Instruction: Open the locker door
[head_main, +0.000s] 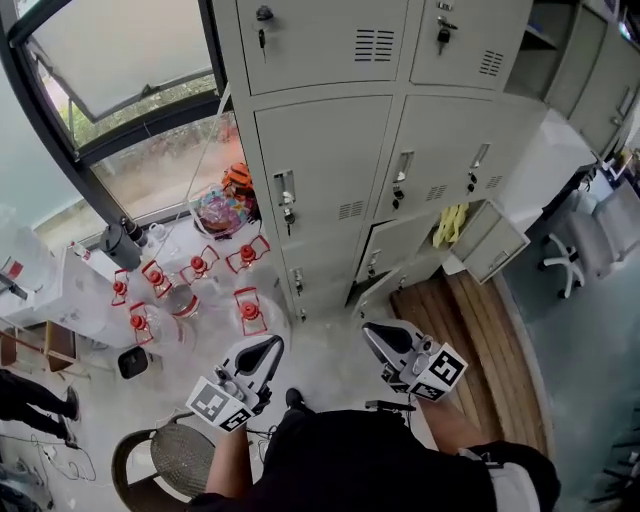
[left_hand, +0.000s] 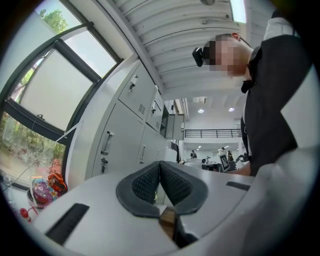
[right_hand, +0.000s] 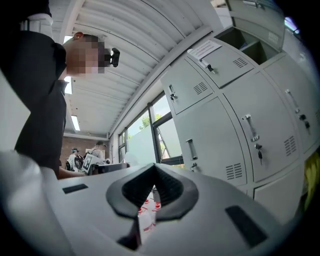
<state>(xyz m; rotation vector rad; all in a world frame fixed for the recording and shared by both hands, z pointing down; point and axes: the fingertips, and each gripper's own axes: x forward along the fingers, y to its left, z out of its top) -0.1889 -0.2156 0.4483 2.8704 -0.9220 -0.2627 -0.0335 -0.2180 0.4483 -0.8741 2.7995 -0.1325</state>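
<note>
A bank of grey lockers (head_main: 330, 150) stands in front of me, its middle-row doors closed, each with a handle (head_main: 286, 195) and a key lock. Both grippers hang low, well short of the lockers. My left gripper (head_main: 272, 345) is shut and holds nothing; in the left gripper view its pads (left_hand: 150, 182) meet at the tip, with the lockers (left_hand: 120, 135) to its left. My right gripper (head_main: 370, 330) is also shut and empty; the right gripper view shows its pads (right_hand: 167, 187) together and locker doors (right_hand: 215, 135) to the right.
One bottom locker door (head_main: 492, 243) hangs open, with something yellow (head_main: 450, 224) inside. Several water jugs with red handles (head_main: 195, 285) crowd the floor at the left under a window. A wooden platform (head_main: 480, 340), an office chair (head_main: 565, 255) and a wicker stool (head_main: 170, 455) are nearby.
</note>
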